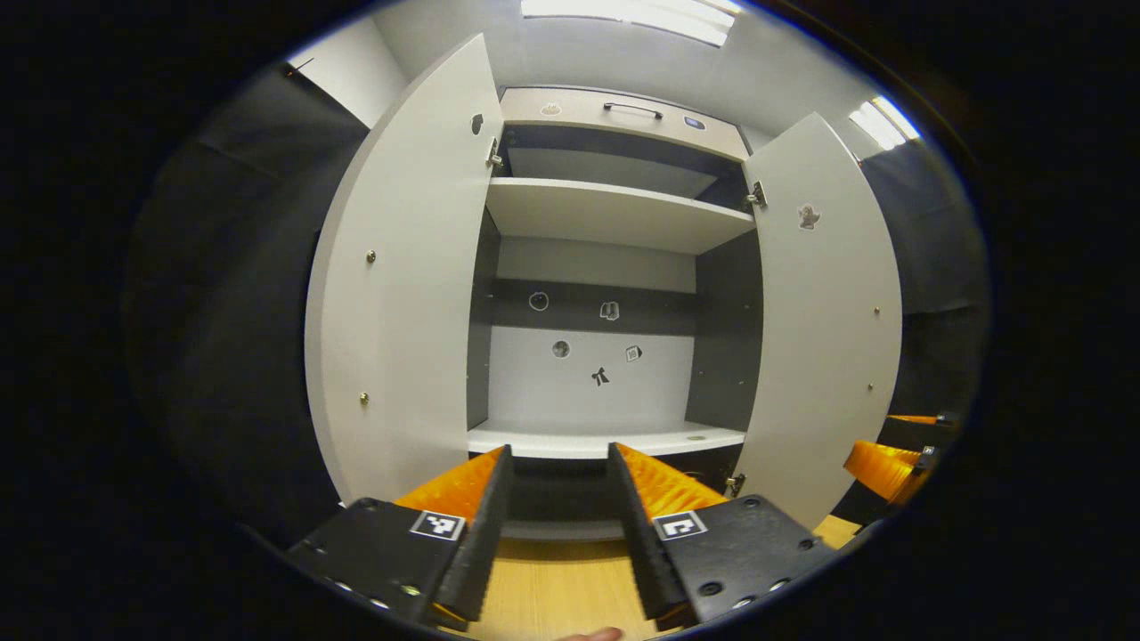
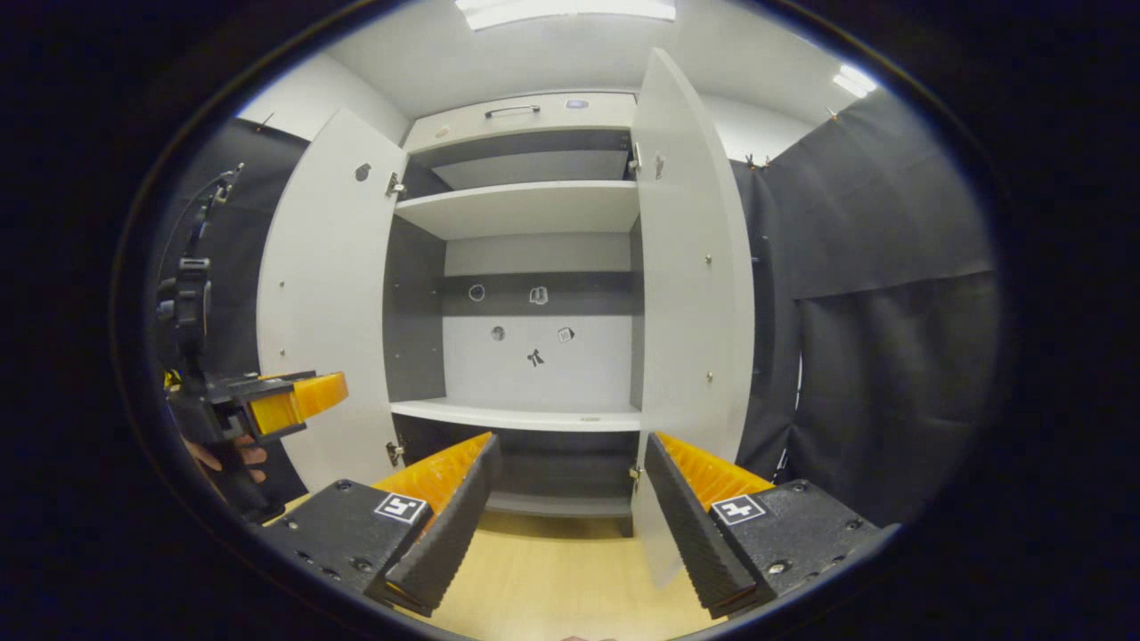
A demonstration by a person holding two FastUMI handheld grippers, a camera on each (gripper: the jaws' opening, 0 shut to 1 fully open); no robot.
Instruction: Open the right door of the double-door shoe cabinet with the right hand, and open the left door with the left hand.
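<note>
Standing open: left door [image 1: 401, 294] and right door [image 1: 824, 320] of the shoe cabinet [image 1: 614, 214] | left gripper [image 1: 561, 516], right gripper [image 2: 570, 516] face it, jaws wide, holding nothing | job looks done; next, just back away.

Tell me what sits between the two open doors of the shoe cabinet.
Between the left door and right door, the left gripper view shows the cabinet's open interior: an upper shelf, a lower shelf and a back panel with small stickers. No shoes visible.
</note>
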